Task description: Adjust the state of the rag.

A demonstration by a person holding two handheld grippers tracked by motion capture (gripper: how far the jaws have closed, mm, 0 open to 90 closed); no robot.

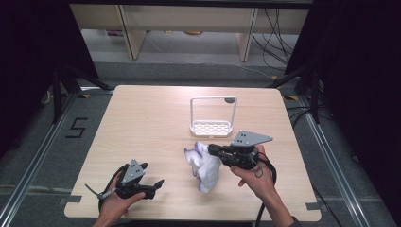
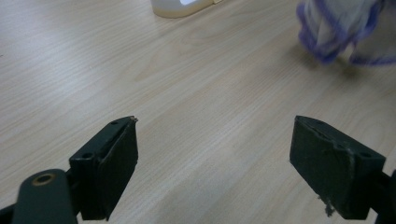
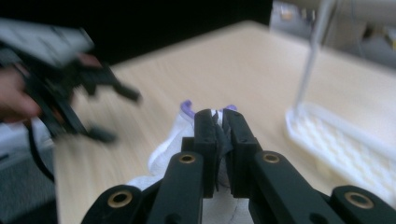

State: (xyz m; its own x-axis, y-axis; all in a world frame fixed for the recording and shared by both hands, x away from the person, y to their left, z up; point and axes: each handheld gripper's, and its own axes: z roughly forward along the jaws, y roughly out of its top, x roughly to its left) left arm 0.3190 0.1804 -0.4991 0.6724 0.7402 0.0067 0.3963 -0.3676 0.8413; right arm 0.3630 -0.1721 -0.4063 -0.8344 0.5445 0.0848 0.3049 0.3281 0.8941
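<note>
A white cloth with purple edging hangs crumpled just above the table's middle, pinched at its top by my right gripper, which is shut on it. In the right gripper view the jaws stand pressed together on the cloth, which droops below them. My left gripper rests near the table's front left edge, open, with bare wood between its fingers. From there the cloth is seen at the upper right, off the tabletop. A white rack with a tall wire handle stands behind the cloth.
The light wooden table has bare wood on its left half and far side. The white rack's perforated base lies just right of my right gripper. Dark stands and cables flank the table on the floor.
</note>
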